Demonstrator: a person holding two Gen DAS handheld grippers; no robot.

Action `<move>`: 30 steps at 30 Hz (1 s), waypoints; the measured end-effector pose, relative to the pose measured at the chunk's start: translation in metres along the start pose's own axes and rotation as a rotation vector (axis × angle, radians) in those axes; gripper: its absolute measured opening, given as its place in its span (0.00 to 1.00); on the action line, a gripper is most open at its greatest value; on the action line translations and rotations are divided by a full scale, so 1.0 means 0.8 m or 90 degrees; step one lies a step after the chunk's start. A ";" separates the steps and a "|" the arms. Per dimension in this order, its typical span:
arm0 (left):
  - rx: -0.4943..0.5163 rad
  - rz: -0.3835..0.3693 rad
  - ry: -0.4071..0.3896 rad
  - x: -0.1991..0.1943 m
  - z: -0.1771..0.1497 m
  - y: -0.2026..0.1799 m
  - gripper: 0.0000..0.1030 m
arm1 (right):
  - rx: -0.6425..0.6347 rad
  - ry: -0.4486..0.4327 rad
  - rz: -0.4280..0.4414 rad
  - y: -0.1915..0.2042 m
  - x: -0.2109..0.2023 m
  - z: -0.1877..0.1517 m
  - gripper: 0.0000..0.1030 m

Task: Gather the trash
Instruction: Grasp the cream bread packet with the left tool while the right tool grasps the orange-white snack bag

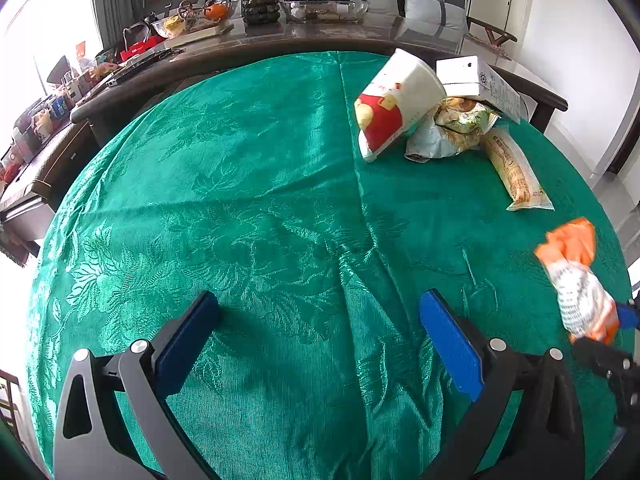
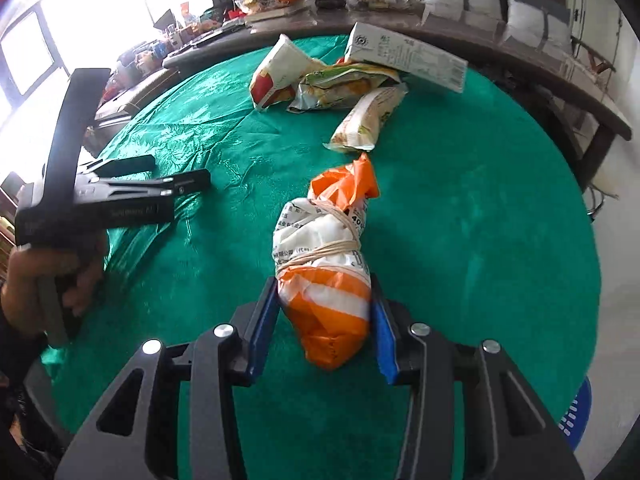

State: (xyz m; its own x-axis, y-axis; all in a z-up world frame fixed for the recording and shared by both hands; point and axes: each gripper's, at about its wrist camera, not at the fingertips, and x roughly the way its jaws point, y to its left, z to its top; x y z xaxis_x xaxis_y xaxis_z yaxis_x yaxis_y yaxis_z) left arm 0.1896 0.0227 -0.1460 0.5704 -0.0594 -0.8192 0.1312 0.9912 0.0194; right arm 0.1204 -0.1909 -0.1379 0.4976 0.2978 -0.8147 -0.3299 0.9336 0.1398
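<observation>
— Green patterned cloth covers the round tabletop (image 1: 248, 184), with a cluttered long dark table (image 1: 320, 36) and grey cushions behind it. What's at the left?

— From the right wrist view, a hand (image 2: 60, 276) at the left edge grips the handle of the left claw (image 2: 172, 176), which reaches out low over the cloth. From its own camera the left claw (image 1: 320, 320) has its blue pads wide apart, nothing but bare cloth between them.

— And in the middle?

— The right claw (image 2: 324, 320) is clamped on an orange-and-white bag (image 2: 324, 264), bundled up and tied round with rubber bands. Both blue pads press its lower sides. The bag's knotted orange top points away from the camera, and it looks lifted off the cloth, though I cannot tell for sure.

— Farther back?

— A pile of trash at the far side of the tabletop: a red-and-white pouch (image 2: 276, 72) leaning up, a crumpled green-and-yellow wrapper (image 2: 340, 88) just beside it, a white carton (image 2: 404, 56) lying tilted across the top, and a pale yellow packet (image 2: 368, 120) nearest the held bag, apart from it.

— Anything at the right?

— A blue slotted basket (image 2: 576, 416) shows below the tabletop's edge.
</observation>
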 end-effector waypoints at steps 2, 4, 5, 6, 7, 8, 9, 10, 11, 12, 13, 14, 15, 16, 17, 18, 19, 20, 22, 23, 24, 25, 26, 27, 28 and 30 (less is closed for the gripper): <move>0.015 -0.012 0.004 0.002 0.006 -0.002 0.96 | 0.002 -0.021 -0.012 0.000 -0.004 -0.008 0.43; 0.045 -0.032 0.017 0.007 0.019 -0.007 0.96 | 0.017 -0.036 -0.016 -0.005 -0.005 -0.015 0.49; 0.053 -0.035 0.016 0.008 0.029 -0.008 0.96 | 0.023 -0.039 -0.015 -0.004 -0.001 -0.013 0.49; 0.055 -0.042 0.009 0.008 0.038 -0.009 0.96 | 0.034 -0.051 -0.008 -0.011 -0.005 -0.018 0.49; 0.057 -0.056 0.004 0.008 0.047 -0.011 0.96 | 0.044 -0.058 -0.005 -0.014 -0.006 -0.021 0.49; 0.060 -0.070 0.001 0.008 0.055 -0.016 0.96 | 0.049 -0.061 -0.004 -0.020 -0.010 -0.024 0.49; 0.065 -0.080 0.002 0.008 0.060 -0.022 0.96 | 0.053 -0.064 -0.008 -0.024 -0.014 -0.026 0.49; 0.071 -0.093 0.003 0.007 0.063 -0.030 0.95 | 0.054 -0.067 -0.012 -0.027 -0.020 -0.029 0.50; 0.080 -0.119 0.004 0.004 0.064 -0.041 0.95 | 0.054 -0.069 -0.013 -0.028 -0.023 -0.031 0.50; 0.088 -0.140 0.003 0.001 0.064 -0.051 0.95 | 0.053 -0.072 -0.014 -0.029 -0.027 -0.033 0.52; 0.098 -0.160 0.001 -0.001 0.064 -0.064 0.95 | 0.047 -0.075 -0.011 -0.025 -0.028 -0.032 0.53; 0.113 -0.172 -0.002 -0.003 0.065 -0.081 0.95 | 0.036 -0.075 -0.007 -0.023 -0.028 -0.033 0.53; 0.122 -0.177 -0.003 -0.002 0.069 -0.094 0.95 | 0.020 -0.074 -0.005 -0.019 -0.029 -0.035 0.54; 0.126 -0.184 -0.003 -0.001 0.074 -0.105 0.95 | 0.009 -0.073 -0.005 -0.017 -0.030 -0.038 0.54; 0.122 -0.197 0.000 0.002 0.084 -0.118 0.95 | 0.004 -0.073 -0.003 -0.015 -0.032 -0.041 0.54; 0.117 -0.206 0.006 0.005 0.091 -0.126 0.91 | 0.003 -0.074 0.002 -0.014 -0.033 -0.043 0.54; 0.115 -0.208 0.010 0.009 0.096 -0.135 0.87 | 0.006 -0.076 0.005 -0.014 -0.035 -0.045 0.54; 0.114 -0.207 0.018 0.014 0.103 -0.144 0.79 | 0.007 -0.080 0.011 -0.014 -0.038 -0.049 0.54; 0.105 -0.202 0.049 0.032 0.114 -0.158 0.69 | -0.001 -0.085 0.018 -0.010 -0.040 -0.052 0.54; 0.095 -0.202 0.063 0.040 0.117 -0.158 0.66 | -0.007 -0.087 0.018 -0.008 -0.040 -0.052 0.54; 0.083 -0.201 0.075 0.048 0.119 -0.159 0.63 | -0.017 -0.091 0.016 -0.006 -0.041 -0.054 0.54; 0.066 -0.198 0.088 0.057 0.122 -0.161 0.61 | -0.024 -0.094 0.014 -0.004 -0.041 -0.055 0.54; 0.058 -0.193 0.088 0.059 0.123 -0.158 0.55 | -0.025 -0.095 0.014 -0.004 -0.041 -0.056 0.54; 0.051 -0.188 0.079 0.060 0.124 -0.157 0.32 | -0.022 -0.094 0.016 -0.006 -0.041 -0.057 0.54; 0.044 -0.196 0.081 0.061 0.125 -0.156 0.18 | -0.016 -0.094 0.020 -0.008 -0.041 -0.058 0.54; 0.026 -0.220 0.086 0.059 0.123 -0.151 0.14 | -0.004 -0.095 0.024 -0.014 -0.042 -0.057 0.54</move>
State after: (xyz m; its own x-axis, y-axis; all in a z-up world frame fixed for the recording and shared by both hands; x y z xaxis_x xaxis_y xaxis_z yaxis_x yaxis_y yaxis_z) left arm 0.2803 -0.1111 -0.1308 0.3749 -0.3706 -0.8498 0.3307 0.9098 -0.2509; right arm 0.0706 -0.2203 -0.1377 0.5989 0.3594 -0.7157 -0.3557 0.9200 0.1643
